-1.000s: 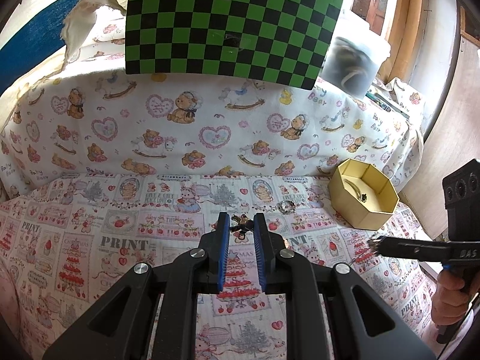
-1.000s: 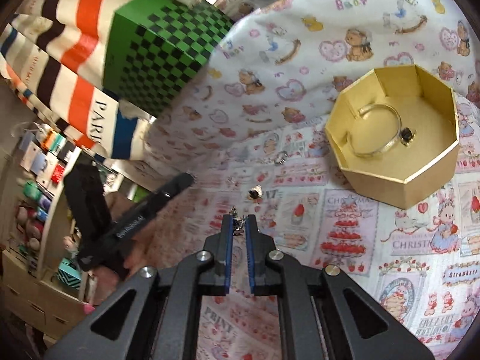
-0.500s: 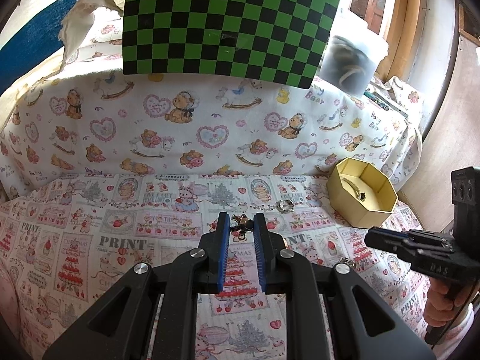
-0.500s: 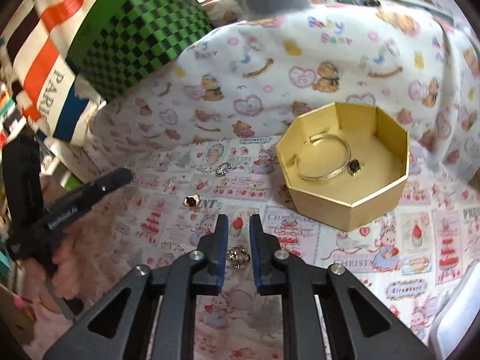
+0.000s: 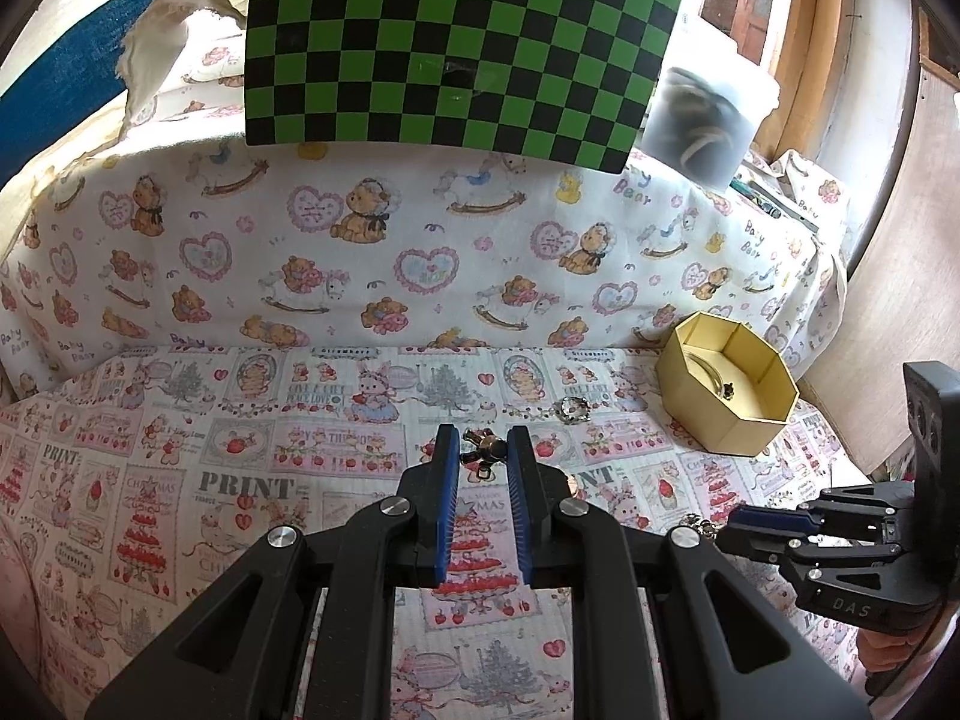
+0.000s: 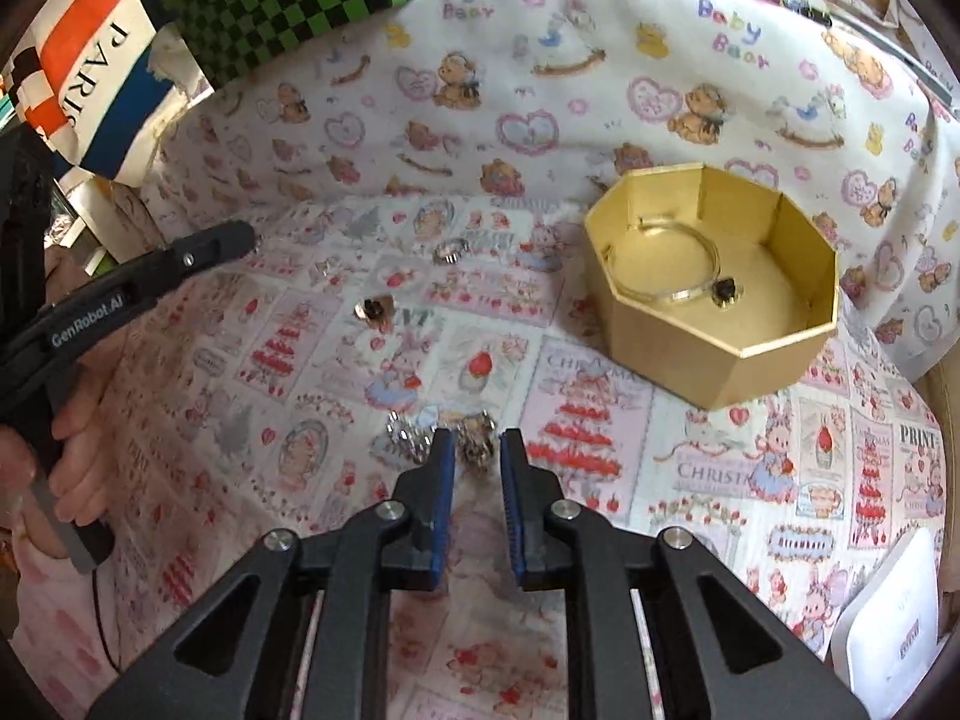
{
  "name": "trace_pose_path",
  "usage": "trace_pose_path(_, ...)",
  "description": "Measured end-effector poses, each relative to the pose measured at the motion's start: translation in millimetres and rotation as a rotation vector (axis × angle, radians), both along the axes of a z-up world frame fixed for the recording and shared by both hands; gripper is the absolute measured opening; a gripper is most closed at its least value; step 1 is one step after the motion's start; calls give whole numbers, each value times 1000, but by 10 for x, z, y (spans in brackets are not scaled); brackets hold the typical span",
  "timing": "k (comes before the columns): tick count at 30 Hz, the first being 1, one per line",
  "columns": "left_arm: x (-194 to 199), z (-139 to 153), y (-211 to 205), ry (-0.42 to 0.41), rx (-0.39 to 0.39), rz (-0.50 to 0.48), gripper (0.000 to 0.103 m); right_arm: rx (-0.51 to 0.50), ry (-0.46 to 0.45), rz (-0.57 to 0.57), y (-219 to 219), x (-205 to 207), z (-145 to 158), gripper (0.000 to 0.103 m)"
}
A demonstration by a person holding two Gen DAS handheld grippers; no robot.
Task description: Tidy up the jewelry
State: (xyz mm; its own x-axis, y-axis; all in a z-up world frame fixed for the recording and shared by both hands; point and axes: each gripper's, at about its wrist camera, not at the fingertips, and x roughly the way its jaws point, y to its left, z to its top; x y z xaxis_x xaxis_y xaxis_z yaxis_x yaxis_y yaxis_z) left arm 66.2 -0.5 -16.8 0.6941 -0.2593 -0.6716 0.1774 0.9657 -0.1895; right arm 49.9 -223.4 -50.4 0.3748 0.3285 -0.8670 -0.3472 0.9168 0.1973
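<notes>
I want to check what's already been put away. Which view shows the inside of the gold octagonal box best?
The right wrist view: it looks down into the gold octagonal box, showing a bangle and a small dark-stoned piece on its floor. The left wrist view catches the box small and side-on at right, its contents barely distinguishable.

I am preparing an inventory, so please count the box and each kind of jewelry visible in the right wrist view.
Gold octagonal box: 1
Bangle: 1
Silver ring: 1
Dark-stone pieces: 2, one boxed, one loose
Sparkling silver pieces: 2, side by side
Total: 7
</notes>
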Motion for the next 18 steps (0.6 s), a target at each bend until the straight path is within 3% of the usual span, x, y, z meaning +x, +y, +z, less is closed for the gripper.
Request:
trace_pose_path(3, 4, -6, -10, 1, 2, -2, 15, 14, 30, 1, -3, 45, -87, 14)
trace_pose_path(4, 3, -6, -7, 1, 3, -3, 15, 30, 27, -6, -24, 45, -88, 8)
trace_pose_path(8, -2, -2, -15, -3, 4, -7, 15, 74, -23, -51, -113, 27, 24, 6)
trace_pose_path(15, 0, 3, -12, -2, 2, -5, 15, 405, -89, -4, -326, -4, 270, 6)
trace_pose_path(18, -8, 11, -11, -5, 1, -7, 15, 432, -142, -2, -358, -48, 342, 6)
